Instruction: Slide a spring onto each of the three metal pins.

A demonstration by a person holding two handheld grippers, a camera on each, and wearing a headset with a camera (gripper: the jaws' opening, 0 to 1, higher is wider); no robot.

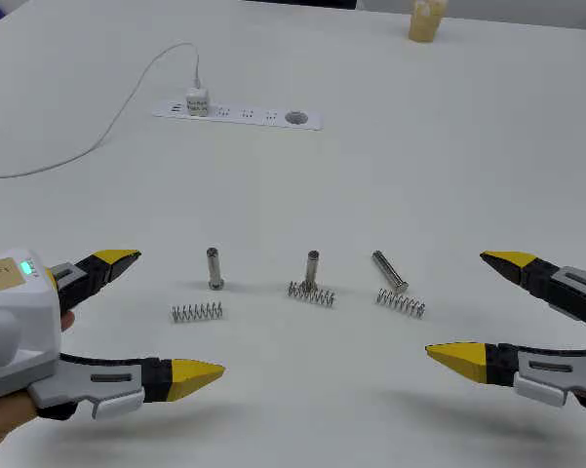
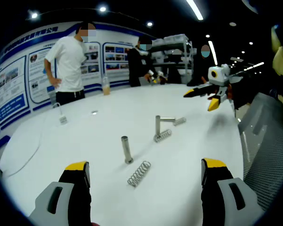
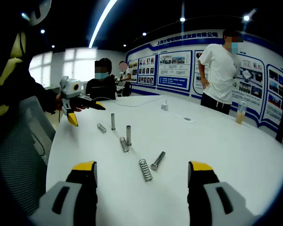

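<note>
White table (image 1: 449, 166), silver pins (image 1: 214, 265) and springs (image 1: 197, 312), yellow-tipped left gripper (image 1: 179, 313) and right gripper (image 1: 456, 304) (black-grey bodies)

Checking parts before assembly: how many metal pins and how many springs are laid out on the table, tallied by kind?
Metal pins: 3
Springs: 3
Total: 6

Three pins (image 1: 214, 267) (image 1: 312, 269) (image 1: 389, 272) (two upright, one lying) and three springs (image 1: 196, 312) (image 1: 311, 293) (image 1: 401, 303).
</note>
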